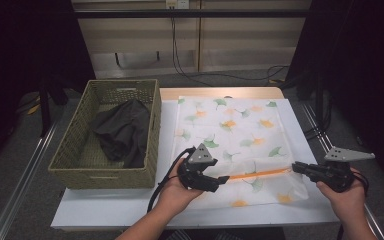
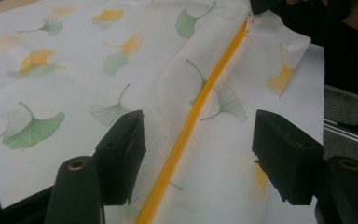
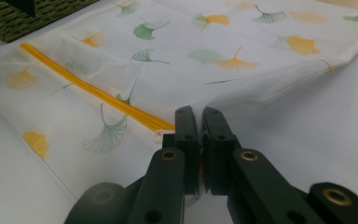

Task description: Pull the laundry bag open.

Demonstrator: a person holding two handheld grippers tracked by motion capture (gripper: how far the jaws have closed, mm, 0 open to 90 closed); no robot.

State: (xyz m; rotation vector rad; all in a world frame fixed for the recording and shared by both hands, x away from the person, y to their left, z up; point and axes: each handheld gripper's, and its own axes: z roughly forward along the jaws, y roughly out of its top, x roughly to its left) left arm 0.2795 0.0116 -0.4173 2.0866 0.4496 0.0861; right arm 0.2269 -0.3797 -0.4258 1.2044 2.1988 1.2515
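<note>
White mesh bag (image 1: 230, 145) printed with green and orange ginkgo leaves, lying flat on the white table top just beside a woven basket. Orange zipper (image 1: 256, 174) runs across its near end, closed along the visible length. Fabric lifted and creased at the zipper's right end, pinched there; remainder smooth, slightly wrinkled near the zipper

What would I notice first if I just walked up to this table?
A big white mesh bag printed with green and orange ginkgo leaves lies flat mid-table, with an orange zipper across its near end. The right gripper is pinched shut on the bag's edge by the zipper's end, and the left gripper stands open over the zipper. A green woven basket holding dark cloth sits left.
</note>
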